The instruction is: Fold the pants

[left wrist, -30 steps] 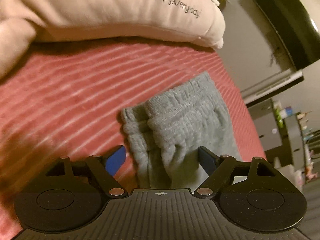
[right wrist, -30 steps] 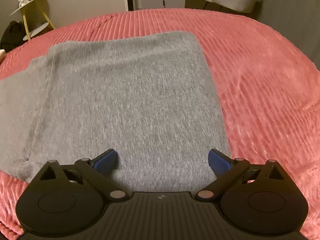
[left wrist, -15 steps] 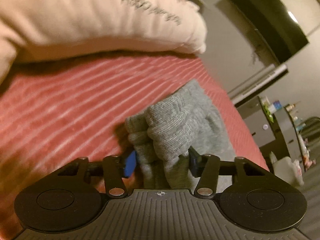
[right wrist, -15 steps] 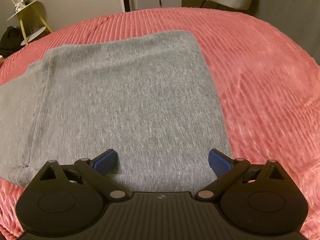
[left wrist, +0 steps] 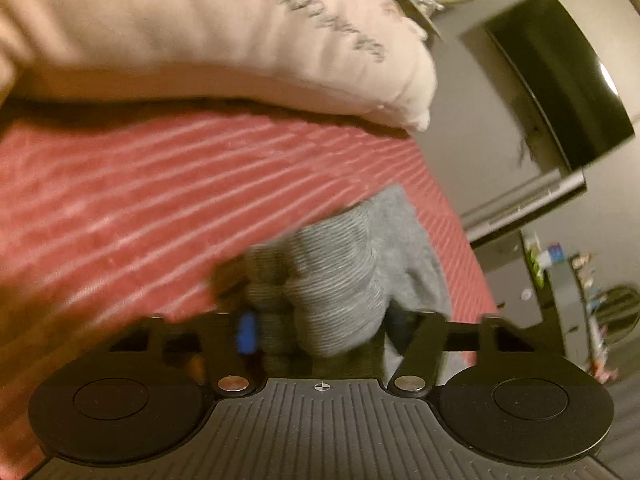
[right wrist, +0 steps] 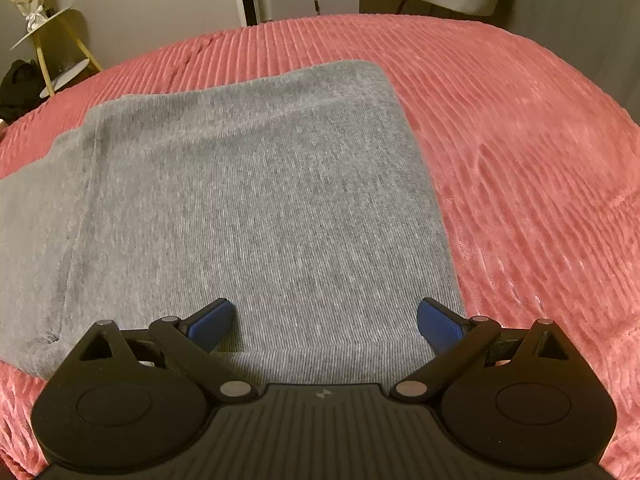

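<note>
While the left gripper (left wrist: 320, 328) is clamped on the bunched elastic waistband (left wrist: 332, 280) of the gray pants (right wrist: 256, 200), the right gripper (right wrist: 324, 320) hovers with its blue pads spread wide over the near hem. Beyond them the pants lie flat on the red ribbed bedspread (right wrist: 500, 128), a cream pillow (left wrist: 200, 40) at the far left end. I'd judge a fold is just starting: next the waistband should be carried over toward the hem, right side gripping or pinning.

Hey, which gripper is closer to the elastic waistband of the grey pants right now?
Left. The left gripper is shut on the bunched waistband. The right gripper hangs open over a flat panel, no waistband in its view.
</note>
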